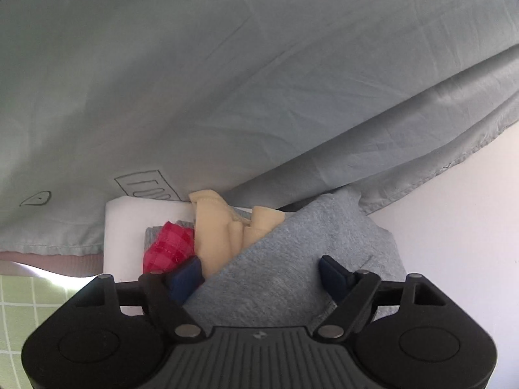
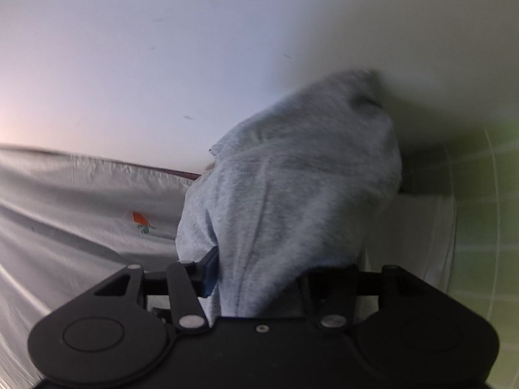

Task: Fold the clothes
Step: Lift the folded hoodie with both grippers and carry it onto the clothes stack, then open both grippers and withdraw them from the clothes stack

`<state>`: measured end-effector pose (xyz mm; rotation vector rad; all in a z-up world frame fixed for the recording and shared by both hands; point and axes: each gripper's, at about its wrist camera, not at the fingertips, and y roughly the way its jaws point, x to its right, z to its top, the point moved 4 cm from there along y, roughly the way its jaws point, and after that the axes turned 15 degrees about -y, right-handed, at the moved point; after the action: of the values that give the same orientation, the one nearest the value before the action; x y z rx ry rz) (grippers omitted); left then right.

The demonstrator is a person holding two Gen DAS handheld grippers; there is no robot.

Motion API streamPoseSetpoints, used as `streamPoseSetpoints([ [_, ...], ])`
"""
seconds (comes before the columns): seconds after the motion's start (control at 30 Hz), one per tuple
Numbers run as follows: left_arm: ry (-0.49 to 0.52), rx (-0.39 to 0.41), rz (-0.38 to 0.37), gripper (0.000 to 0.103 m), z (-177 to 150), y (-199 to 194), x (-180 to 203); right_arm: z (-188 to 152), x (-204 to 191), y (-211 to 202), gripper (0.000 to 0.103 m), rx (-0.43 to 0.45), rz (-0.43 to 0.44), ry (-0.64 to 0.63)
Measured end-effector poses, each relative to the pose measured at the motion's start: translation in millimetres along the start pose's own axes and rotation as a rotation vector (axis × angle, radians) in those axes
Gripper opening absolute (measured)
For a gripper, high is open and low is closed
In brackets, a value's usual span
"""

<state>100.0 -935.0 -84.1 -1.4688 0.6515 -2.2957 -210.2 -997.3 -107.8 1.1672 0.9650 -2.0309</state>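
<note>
Left hand-held gripper (image 1: 259, 270) open, blue pads (image 1: 334, 274) spread wide with nothing pinched; grey knit garment (image 1: 292, 259) lying under and between them, a corner of it running up toward 1 o'clock, not pressed by either pad. Beyond the left pad, at 11 o'clock from the gripper, a red checked cloth (image 1: 170, 243), touching a beige garment (image 1: 227, 230) bunched just beside it, both resting on a white counter (image 1: 126, 227). Above all that, a large pale blue-grey shirt (image 1: 227, 81) spread across most of the left wrist view, its hem falling toward 4 o'clock and a drawn rectangular label (image 1: 146, 184) near its lower edge. Green gridded mat (image 1: 16, 308) at 8 o'clock, bare white counter at 3 o'clock. Right hand-held gripper (image 2: 256, 278) largely buried: the same grey knit garment (image 2: 292, 178) draped over its middle and rising toward 1 o'clock, one blue pad (image 2: 211, 272) showing at the cloth's left edge, the other hidden. Cannot tell from this blurred view whether the jaws clamp the cloth or merely stand apart beneath it. Pale shirt (image 2: 65, 210) with a small orange mark (image 2: 140, 218) at 9 o'clock, green mat (image 2: 486, 227) at 3 o'clock.
</note>
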Motion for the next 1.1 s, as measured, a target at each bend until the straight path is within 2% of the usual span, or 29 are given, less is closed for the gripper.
streamPoseSetpoints([
  [0.1, 0.027, 0.029, 0.028, 0.084, -5, -13, 5, 1, 2, -2, 0.061, -0.014, -0.025, 0.024],
  [0.17, 0.052, 0.058, 0.062, 0.086, -9, -27, 9, 1, 2, -7, 0.071, -0.032, -0.052, 0.029],
  [0.23, 0.087, 0.090, 0.107, 0.088, -4, -41, 18, 1, 2, -16, 0.071, -0.051, -0.084, 0.030],
  [0.33, 0.128, 0.129, 0.151, 0.092, -16, -79, 17, -4, 3, -36, 0.073, -0.076, -0.118, 0.042],
  [0.4, 0.133, 0.147, 0.159, 0.093, -28, -111, 14, -8, 6, -54, 0.082, -0.098, -0.149, 0.033],
  [0.53, 0.172, 0.209, 0.194, 0.099, -64, -179, 10, -20, -1, -90, 0.083, -0.155, -0.184, -0.046],
  [0.6, 0.182, 0.227, 0.218, 0.101, -92, -213, 12, -29, -8, -112, 0.086, -0.185, -0.194, -0.124],
  [0.63, 0.189, 0.235, 0.221, 0.103, -105, -229, 10, -37, -11, -125, 0.096, -0.202, -0.198, -0.181],
  [0.67, 0.195, 0.242, 0.223, 0.103, -119, -245, 8, -43, -18, -136, 0.101, -0.214, -0.205, -0.246],
  [0.8, 0.226, 0.285, 0.249, 0.103, -176, -298, 8, -76, -39, -189, 0.102, -0.245, -0.221, -0.524],
  [0.9, 0.239, 0.286, 0.273, 0.103, -210, -328, 2, -104, -50, -230, 0.103, -0.260, -0.222, -0.695],
  [0.97, 0.241, 0.279, 0.285, 0.103, -232, -349, -4, -123, -56, -254, 0.103, -0.254, -0.260, -0.814],
  [1.1, 0.244, 0.252, 0.284, 0.103, -260, -383, -22, -159, -62, -297, 0.103, -0.243, -0.292, -0.965],
])
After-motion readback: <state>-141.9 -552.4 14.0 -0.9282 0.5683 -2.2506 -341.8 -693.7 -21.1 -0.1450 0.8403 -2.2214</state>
